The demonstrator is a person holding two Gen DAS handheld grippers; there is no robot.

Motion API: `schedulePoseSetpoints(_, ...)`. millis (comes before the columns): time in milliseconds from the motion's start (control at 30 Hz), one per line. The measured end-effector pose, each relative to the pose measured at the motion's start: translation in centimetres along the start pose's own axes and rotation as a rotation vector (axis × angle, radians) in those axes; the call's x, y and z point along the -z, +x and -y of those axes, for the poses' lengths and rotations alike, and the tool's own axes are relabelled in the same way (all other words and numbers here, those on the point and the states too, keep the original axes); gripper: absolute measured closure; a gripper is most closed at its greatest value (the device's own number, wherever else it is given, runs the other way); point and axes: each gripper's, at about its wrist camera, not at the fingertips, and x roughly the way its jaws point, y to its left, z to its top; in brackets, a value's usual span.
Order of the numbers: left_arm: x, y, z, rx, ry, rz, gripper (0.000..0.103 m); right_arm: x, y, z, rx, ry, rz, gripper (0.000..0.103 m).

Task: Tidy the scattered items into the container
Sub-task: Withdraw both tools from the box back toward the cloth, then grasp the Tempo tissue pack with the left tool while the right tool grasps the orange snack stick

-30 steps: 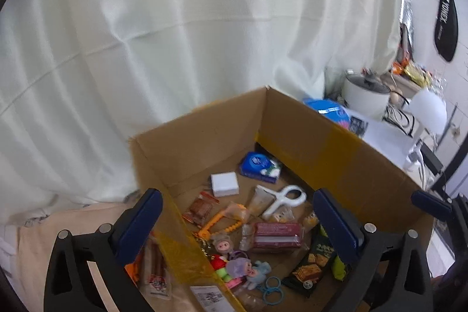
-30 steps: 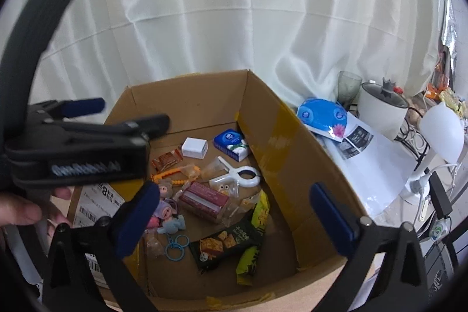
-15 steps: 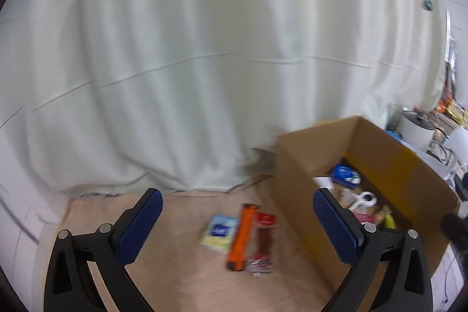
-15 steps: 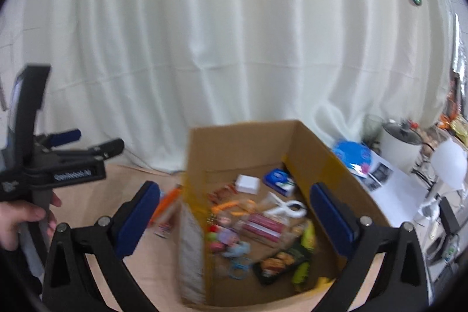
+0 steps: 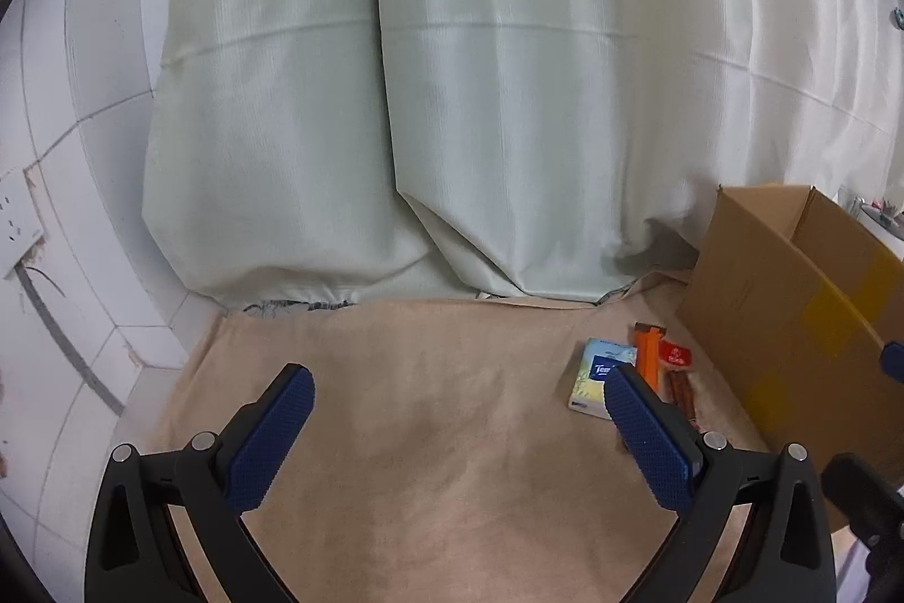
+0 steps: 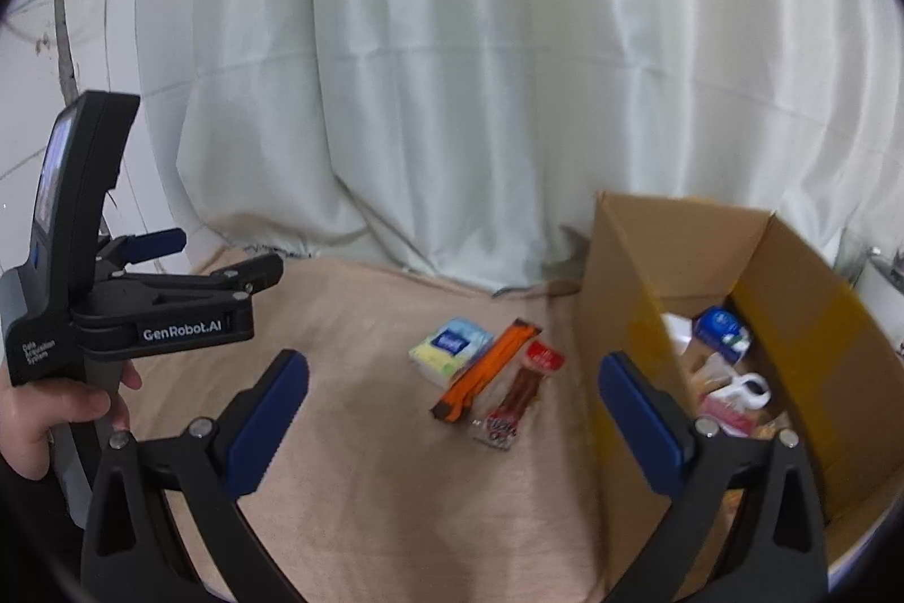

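We're looking at three items left outside the cardboard box (image 6: pixel 650 298): a tissue pack (image 6: pixel 452 348), an orange strip pkg (image 6: pixel 486 371) and a red-topped snack stick (image 6: pixel 522 394). They're lying side by side on the tan surface (image 6: pixel 367 461), just left of the box wall; the orange one is overlapping the tissue pack's edge, and the snack is just beside it on the box side. Inside the box we're seeing several things already dropped in, incl. a blue pack (image 6: pixel 720 326) and a white clip-like thing (image 6: pixel 748 388).

Right claw (image 6: pixel 452 428) is hanging above the trio w/ jaws apart, empty. Left claw (image 5: pixel 460 439) is also apart & empty, pointing at bare cloth well left of the box, w/ its right pad crossing the tissue pack's corner in view.

Risks, as we're judging it: items are flat & packed close, so a pinch may be catching two at once or sliding the thin wrapper along the cloth. Going in near the box, a finger may be bumping the wall & shoving the box. Both claws heading for the same cluster could be colliding.
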Motion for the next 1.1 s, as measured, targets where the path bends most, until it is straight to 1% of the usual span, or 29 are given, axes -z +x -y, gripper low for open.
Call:
schedulePoseSetpoints(67,1.0,2.2,0.3,0.006,0.033,-0.029,0.000,0.9,1.6,-0.1,-0.009,0.014,-0.037,0.000)
schedulePoseSetpoints(200,2.0,7.0,2.0,0.086,0.082,-0.110,0.000,2.2,4.3,0.5,0.007,0.055,-0.076,0.000)
schedulePoseSetpoints(300,1.9,9.3,3.2,0.133,0.088,-0.107,0.000,3.1,6.6,1.1,0.018,0.089,-0.128,0.000)
schedulePoseSetpoints(367,1.6,10.8,4.2,0.159,0.111,-0.126,0.000,3.6,7.9,1.5,0.030,0.092,-0.156,0.000)
schedulePoseSetpoints(500,1.1,14.0,6.6,0.196,0.176,-0.183,0.000,3.9,9.8,1.5,0.056,0.084,-0.165,0.002)
schedulePoseSetpoints(567,0.9,15.3,7.6,0.211,0.202,-0.194,0.000,4.0,10.1,1.6,0.063,0.094,-0.165,0.002)
schedulePoseSetpoints(733,0.5,16.8,8.9,0.257,0.255,-0.198,0.000,4.2,11.3,2.6,0.028,0.164,-0.170,0.002)
schedulePoseSetpoints(967,1.1,19.0,10.5,0.268,0.319,-0.242,0.000,4.5,12.1,2.2,0.019,0.147,-0.197,0.002)
schedulePoseSetpoints(1100,1.2,19.3,10.8,0.300,0.334,-0.246,0.000,4.6,12.3,2.3,0.010,0.156,-0.198,0.002)
